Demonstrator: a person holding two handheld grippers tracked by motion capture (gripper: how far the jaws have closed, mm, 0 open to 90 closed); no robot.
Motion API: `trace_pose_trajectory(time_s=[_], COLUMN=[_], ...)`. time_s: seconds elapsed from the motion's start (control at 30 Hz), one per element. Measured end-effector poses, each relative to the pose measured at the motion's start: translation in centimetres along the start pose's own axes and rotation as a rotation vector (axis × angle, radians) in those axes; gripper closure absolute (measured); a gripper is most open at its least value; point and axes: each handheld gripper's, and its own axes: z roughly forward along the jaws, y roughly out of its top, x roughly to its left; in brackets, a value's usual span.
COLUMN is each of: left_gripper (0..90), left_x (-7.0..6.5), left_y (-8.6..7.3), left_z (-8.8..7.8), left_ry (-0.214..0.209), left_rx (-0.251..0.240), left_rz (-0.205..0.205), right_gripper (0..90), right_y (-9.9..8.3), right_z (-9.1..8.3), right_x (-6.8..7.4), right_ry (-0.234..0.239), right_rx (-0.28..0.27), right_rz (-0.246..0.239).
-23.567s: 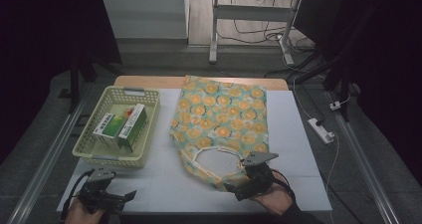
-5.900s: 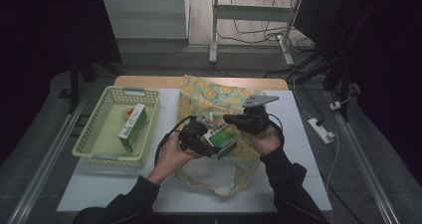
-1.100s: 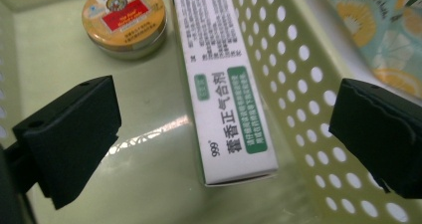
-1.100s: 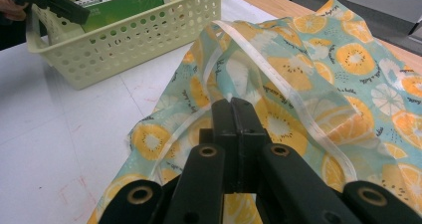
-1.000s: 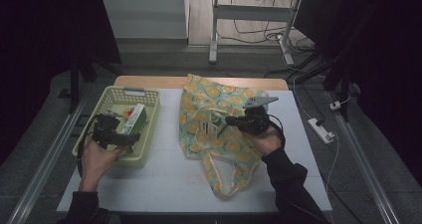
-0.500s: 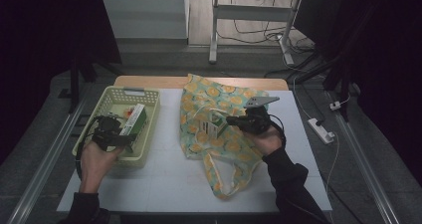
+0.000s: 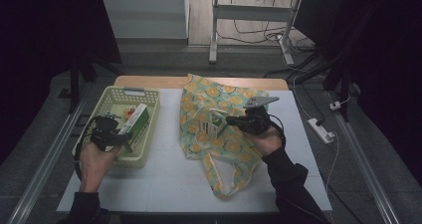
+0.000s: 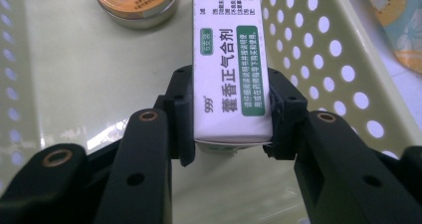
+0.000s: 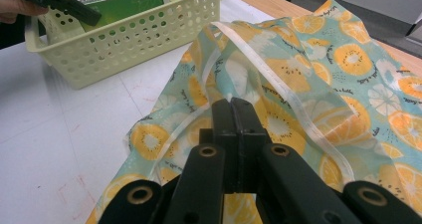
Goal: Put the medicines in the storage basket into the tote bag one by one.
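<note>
Inside basket: white/green medicine box is lying lengthwise near the right wall.
L gripper: jaws have just been closing, pads now pressing both box sides.
Nearby: orange-lidded tin is sitting beside the box in the yellow basket.
R gripper: is pinching the fruit-print bag fabric, jaws closed tight.
Table: is bearing both.

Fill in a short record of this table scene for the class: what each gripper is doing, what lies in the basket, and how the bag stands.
left gripper: jaws have just been closing, now on either side of the white box
right gripper: shut, pinching the fruit-print bag at its rim
basket: holds the white box and a round tin
bag: lies on the white table, mouth held up, handles trailing toward the person
</note>
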Motion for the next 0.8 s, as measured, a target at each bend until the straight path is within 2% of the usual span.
trace_pose_trajectory(time_s=[0.2,0.4,0.63,0.8], left_gripper=[61.9,62.0,61.9,62.0], left_x=[0.5,0.7,0.0,-1.2], left_y=[0.1,0.2,0.5,0.8], left_z=[-1.7,-3.7,-6.1,-7.4], left_ry=[-0.016,-0.061,-0.108,-0.145], left_rx=[-0.053,-0.117,-0.177,-0.201], left_rz=[0.023,0.039,0.061,0.097], right_gripper=[90.0,90.0,90.0,90.0], right_y=[0.0,0.0,0.0,0.1], right_z=[-0.1,-0.1,-0.2,-0.2], right_x=[-0.1,-0.1,-0.1,-0.1], right_ry=[-0.002,-0.001,-0.002,-0.004], right_rx=[-0.004,-0.005,-0.006,-0.008], right_rz=[0.000,0.001,0.003,0.004])
